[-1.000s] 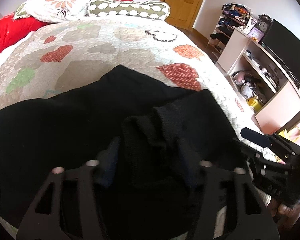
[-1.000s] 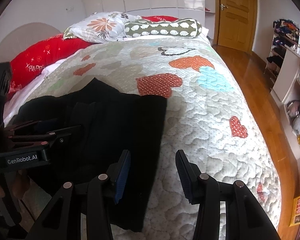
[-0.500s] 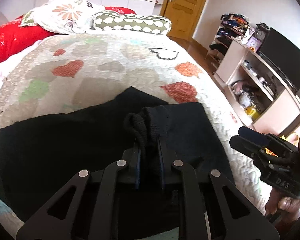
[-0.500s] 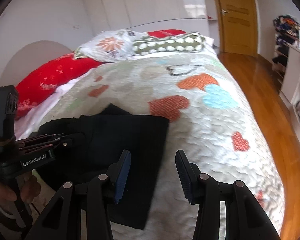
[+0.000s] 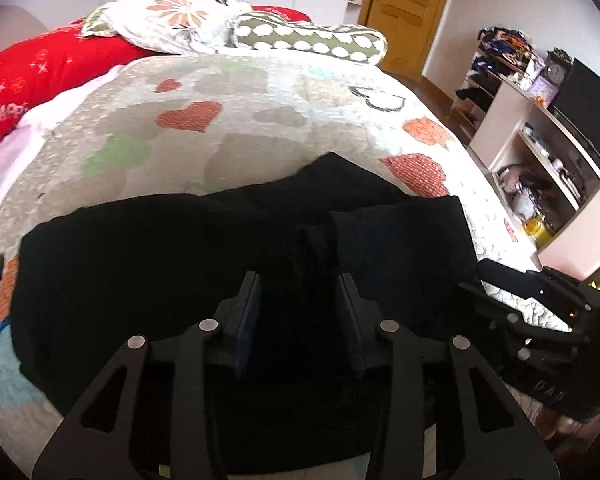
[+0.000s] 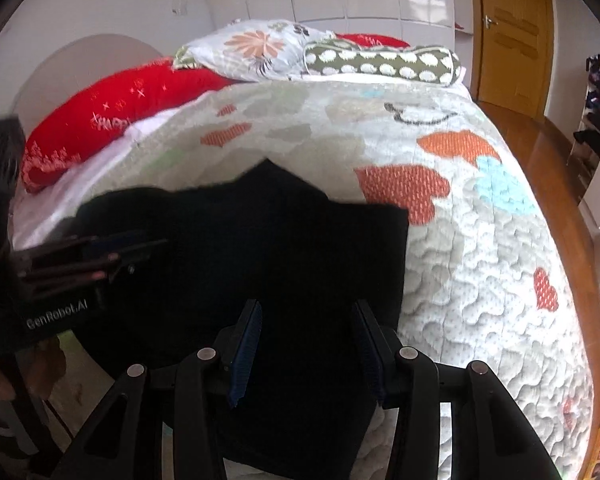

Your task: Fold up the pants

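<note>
Black knit pants point(image 5: 148, 264) lie spread across the near end of a quilted bed point(image 5: 268, 120), partly folded, with a ridge of bunched cloth rising just ahead of the left tongs point(image 5: 300, 300). Those tongs stand parted on either side of the ridge, pads clear of the fabric, gripping nothing. The right tongs point(image 6: 306, 344) hover open over the pants' right-hand panel, also empty. The fold appears to be midway: the bunched layer looks laid down and released, and the next move likely calls for each tool to take a fresh hold on an edge and carry it across, or to smooth the ridge flat first. To the left of the left tongs the pants run out toward the bed's side edge. Ahead of both tools the quilt point(image 6: 480, 240) lies bare up to the pillows point(image 6: 260, 48), giving ample room to carry cloth forward. To the right of the right tongs the pants' straight edge point(image 6: 402, 264) ends on the quilt, which then falls away to wooden floor point(image 6: 540, 136).
</note>
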Tool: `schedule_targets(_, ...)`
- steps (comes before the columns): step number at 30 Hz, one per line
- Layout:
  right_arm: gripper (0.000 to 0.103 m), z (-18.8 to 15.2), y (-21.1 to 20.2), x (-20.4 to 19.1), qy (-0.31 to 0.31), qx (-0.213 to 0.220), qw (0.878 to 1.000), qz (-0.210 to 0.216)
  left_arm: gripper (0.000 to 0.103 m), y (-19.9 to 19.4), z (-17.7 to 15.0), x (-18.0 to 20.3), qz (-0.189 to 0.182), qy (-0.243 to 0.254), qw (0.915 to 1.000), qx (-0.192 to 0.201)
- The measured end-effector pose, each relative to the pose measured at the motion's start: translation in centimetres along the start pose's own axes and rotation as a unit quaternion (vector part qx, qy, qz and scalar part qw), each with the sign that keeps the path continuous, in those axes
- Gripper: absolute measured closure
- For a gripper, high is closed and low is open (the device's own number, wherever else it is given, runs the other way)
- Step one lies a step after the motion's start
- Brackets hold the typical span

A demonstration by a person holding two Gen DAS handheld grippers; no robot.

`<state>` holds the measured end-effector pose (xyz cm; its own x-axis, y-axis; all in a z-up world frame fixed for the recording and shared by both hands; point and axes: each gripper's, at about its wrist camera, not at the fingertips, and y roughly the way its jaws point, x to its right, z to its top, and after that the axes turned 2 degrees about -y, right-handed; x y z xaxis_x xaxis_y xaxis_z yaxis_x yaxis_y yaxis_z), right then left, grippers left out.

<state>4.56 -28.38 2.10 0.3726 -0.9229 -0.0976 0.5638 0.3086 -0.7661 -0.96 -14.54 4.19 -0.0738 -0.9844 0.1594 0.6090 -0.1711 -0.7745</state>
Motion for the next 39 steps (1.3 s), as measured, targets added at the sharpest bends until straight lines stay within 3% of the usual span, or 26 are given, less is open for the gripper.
schedule_targets(9,0.058,1.7,1.2,-2.8,-0.015,0.004,0.999,0.028,0.064,-2.2,-1.4,-3.4,0.031,-0.027,0.9991,0.01)
schedule_targets(10,0.058,1.8,1.4,-3.1,-0.016,0.004,0.999,0.03,0.061,-2.6,-1.6,-3.9,0.029,-0.035,0.9989,0.01)
schedule_targets(12,0.058,2.1,2.0,-3.8,-0.026,0.003,0.999,0.034,0.037,-3.3,-2.1,-5.1,0.023,-0.054,0.9982,0.016)
schedule_targets(13,0.058,2.2,2.3,-4.0,-0.029,0.001,0.999,0.036,0.035,-3.8,-2.3,-5.7,0.017,-0.064,0.9975,0.023)
schedule_targets(20,0.058,2.8,5.5,-6.2,-0.049,-0.02,0.998,0.04,0.035,-6.0,-3.8,-9.3,0.027,-0.113,0.9927,0.033)
schedule_targets(30,0.058,1.7,3.8,-7.7,-0.088,-0.026,0.995,0.028,0.035,-7.3,-5.9,-13.0,0.067,-0.16,0.9842,0.038)
schedule_targets(34,0.058,0.6,4.0,-8.3,-0.1,-0.021,0.995,0.012,0.035,-6.9,-6.2,-13.7,0.071,-0.168,0.9828,0.031)
schedule_targets(39,0.058,1.5,2.6,-8.5,-0.097,-0.019,0.995,0.026,0.035,-7.0,-6.2,-14.1,0.069,-0.174,0.9818,0.034)
